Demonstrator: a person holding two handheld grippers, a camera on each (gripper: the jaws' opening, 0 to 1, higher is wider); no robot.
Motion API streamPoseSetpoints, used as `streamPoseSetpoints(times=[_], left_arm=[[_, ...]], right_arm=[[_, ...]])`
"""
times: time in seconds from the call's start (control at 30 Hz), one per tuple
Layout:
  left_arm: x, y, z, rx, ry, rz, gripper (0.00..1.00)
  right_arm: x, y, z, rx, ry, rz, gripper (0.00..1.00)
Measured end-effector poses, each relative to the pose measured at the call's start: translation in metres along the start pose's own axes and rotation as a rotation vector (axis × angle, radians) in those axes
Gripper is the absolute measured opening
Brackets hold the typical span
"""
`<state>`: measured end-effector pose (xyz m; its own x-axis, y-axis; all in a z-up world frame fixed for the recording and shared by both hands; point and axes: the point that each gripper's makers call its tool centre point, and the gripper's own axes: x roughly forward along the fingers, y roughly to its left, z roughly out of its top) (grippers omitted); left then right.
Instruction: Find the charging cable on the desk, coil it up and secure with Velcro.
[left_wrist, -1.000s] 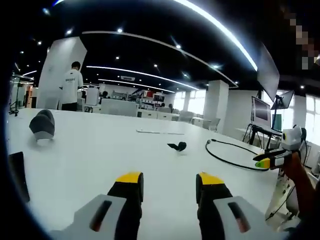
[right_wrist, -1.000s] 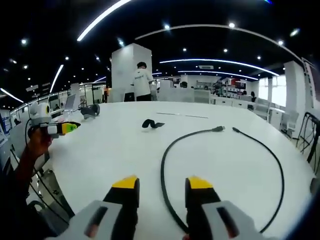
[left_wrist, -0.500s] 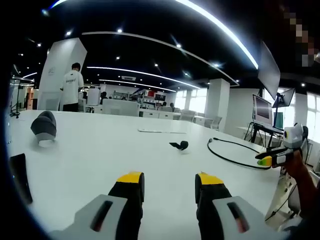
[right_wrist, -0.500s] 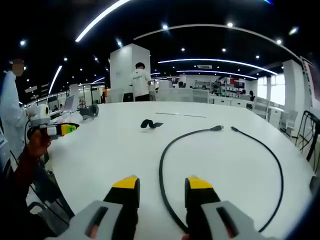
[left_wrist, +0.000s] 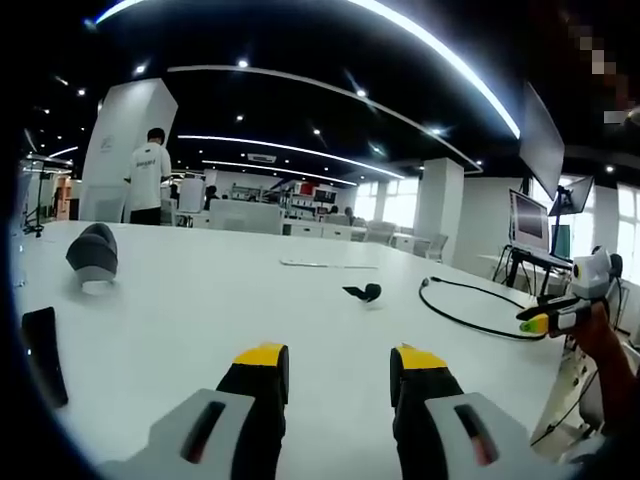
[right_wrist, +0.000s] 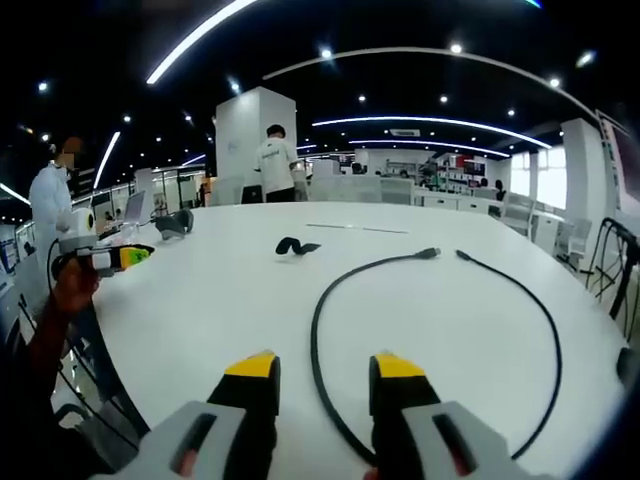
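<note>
The black charging cable (right_wrist: 318, 318) lies on the white desk (right_wrist: 220, 310) in an open loop, both plug ends pointing away from me. Its near bend passes between the tips of my right gripper (right_wrist: 325, 368), which is open and low over the desk. A short black Velcro strap (right_wrist: 295, 245) lies curled farther out, left of the cable. In the left gripper view the strap (left_wrist: 362, 292) sits ahead, the cable (left_wrist: 470, 318) to its right. My left gripper (left_wrist: 340, 360) is open over bare desk, holding nothing. Each gripper shows at the edge of the other's view (left_wrist: 545, 321) (right_wrist: 108, 258).
A grey rounded object (left_wrist: 92, 255) rests at the far left of the desk, and a black flat item (left_wrist: 40, 350) lies near the left edge. A thin flat strip (left_wrist: 328, 265) lies far back. A monitor on a stand (left_wrist: 528, 225) stands right; people stand beyond the desk.
Both views have shifted slightly. The cable and strap lie as before, and both grippers stay open. A person in white shows further in at the left of the right gripper view.
</note>
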<state>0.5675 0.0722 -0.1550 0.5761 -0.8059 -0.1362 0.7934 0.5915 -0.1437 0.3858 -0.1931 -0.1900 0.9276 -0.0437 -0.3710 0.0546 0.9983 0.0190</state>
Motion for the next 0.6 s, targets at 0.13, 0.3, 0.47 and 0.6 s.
streamPoseSetpoints(times=[0.13,0.3,0.47,0.6], left_arm=[[0.001,-0.0002,-0.0019,-0.003,0.008,-0.002,0.41],[0.002,-0.0011,-0.0023,0.003,0.014,-0.001,0.41],[0.0025,-0.0001,-0.0024,0.012,0.019,0.008,0.41],[0.0026,0.0011,-0.0027,0.012,0.023,0.016,0.41]], right_arm=[[0.0,0.0004,-0.0009,0.0,0.004,-0.001,0.37],[0.0007,0.0006,-0.0025,0.002,0.006,-0.001,0.37],[0.0015,0.0003,-0.0037,0.001,0.008,-0.002,0.37],[-0.0002,0.0006,-0.0029,-0.003,0.004,-0.001,0.37]])
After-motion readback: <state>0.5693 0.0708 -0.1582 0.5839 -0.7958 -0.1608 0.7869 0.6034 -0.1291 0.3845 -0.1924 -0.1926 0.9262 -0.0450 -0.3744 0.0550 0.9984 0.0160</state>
